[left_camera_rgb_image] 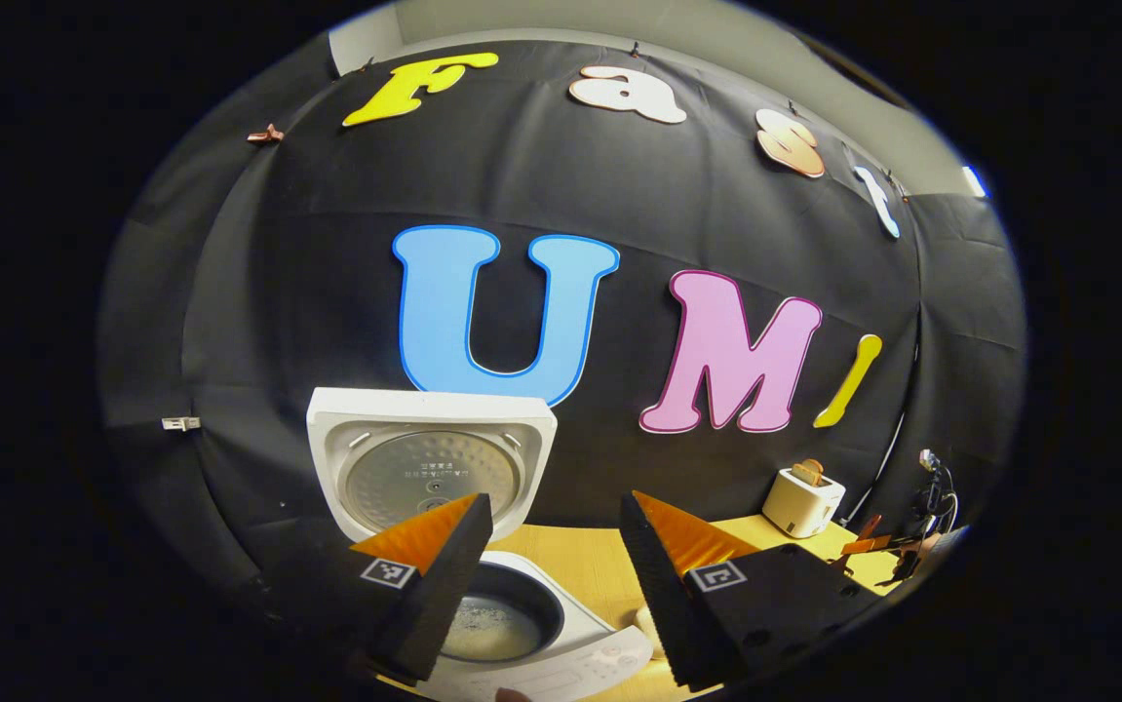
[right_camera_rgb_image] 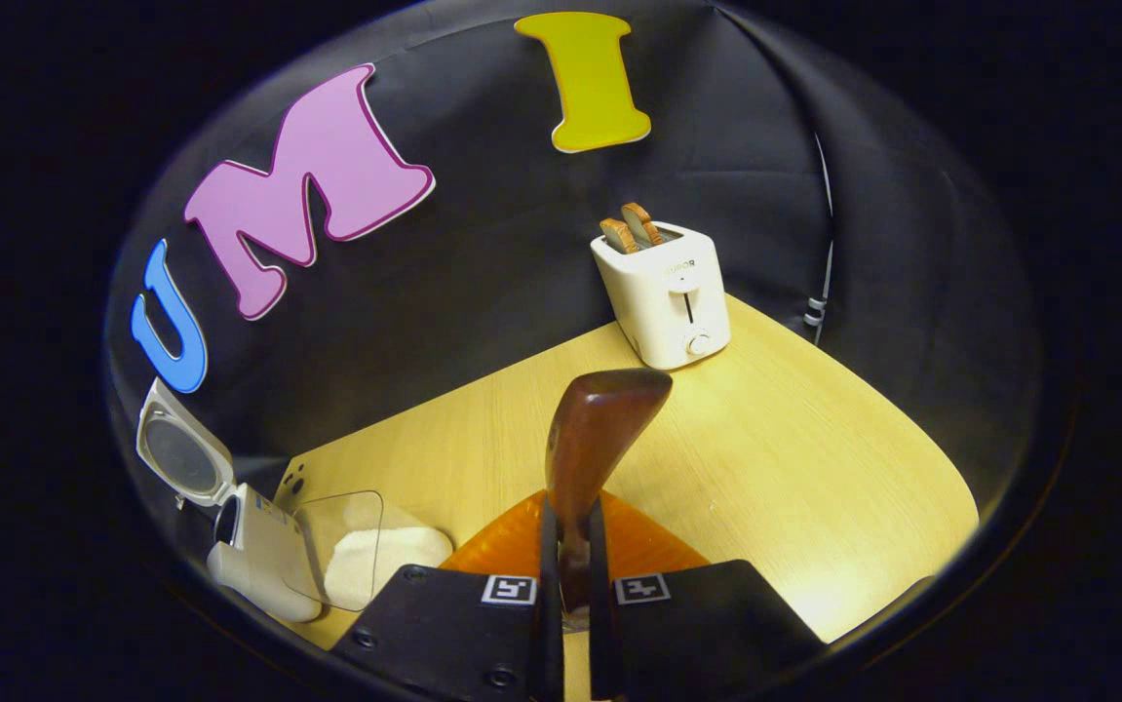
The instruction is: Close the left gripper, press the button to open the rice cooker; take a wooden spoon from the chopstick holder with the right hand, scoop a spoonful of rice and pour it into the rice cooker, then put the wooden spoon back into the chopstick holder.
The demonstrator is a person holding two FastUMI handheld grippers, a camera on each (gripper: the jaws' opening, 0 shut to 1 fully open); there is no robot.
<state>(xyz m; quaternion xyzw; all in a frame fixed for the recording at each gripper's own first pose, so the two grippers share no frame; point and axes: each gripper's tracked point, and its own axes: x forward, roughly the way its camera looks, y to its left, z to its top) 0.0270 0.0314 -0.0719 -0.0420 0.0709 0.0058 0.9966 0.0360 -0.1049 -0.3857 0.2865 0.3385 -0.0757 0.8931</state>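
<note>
In the left gripper view the white rice cooker stands open, its lid raised upright and a little rice in the dark inner pot. My left gripper hovers open just above it, fingers wide apart. In the right gripper view my right gripper is shut on the dark wooden spoon, whose bowl points forward and up over the table. The same rice cooker with lid up sits at the lower left, next to a clear container of white rice.
A white toaster with two bread slices stands at the back of the light wooden table; the toaster also appears at the right in the left gripper view. Cables and clips hang at the far right edge.
</note>
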